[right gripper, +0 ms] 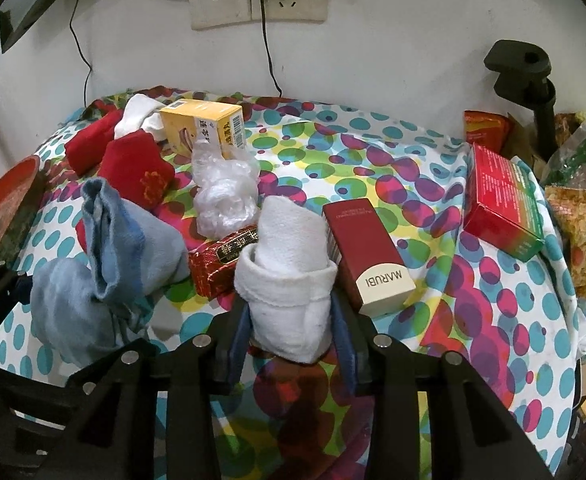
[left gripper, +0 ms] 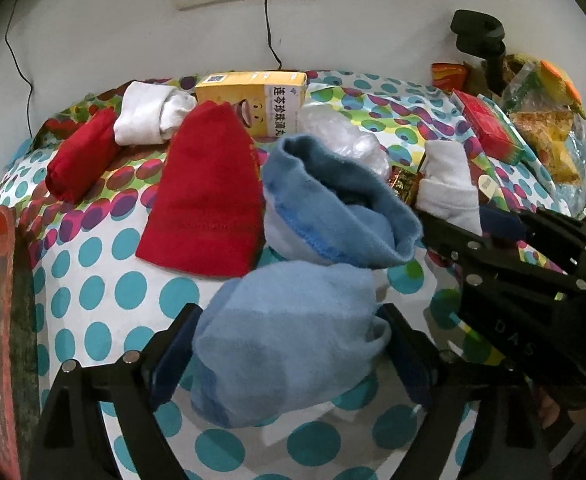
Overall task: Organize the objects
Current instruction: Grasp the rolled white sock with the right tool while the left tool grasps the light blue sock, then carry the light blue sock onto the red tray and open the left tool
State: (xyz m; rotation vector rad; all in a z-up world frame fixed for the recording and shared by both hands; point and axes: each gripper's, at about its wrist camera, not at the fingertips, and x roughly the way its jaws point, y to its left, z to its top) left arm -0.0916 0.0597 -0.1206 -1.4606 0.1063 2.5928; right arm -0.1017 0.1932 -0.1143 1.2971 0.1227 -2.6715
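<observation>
White sock between right tongs; MARUBI box just beside.

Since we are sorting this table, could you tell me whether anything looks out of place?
Yes: a crumpled clear plastic wrap lies loose among the socks and boxes, looking like rubbish. The blue socks in the left gripper are unrolled and floppy, while the white sock bundle in the right gripper is neatly rolled.
</observation>
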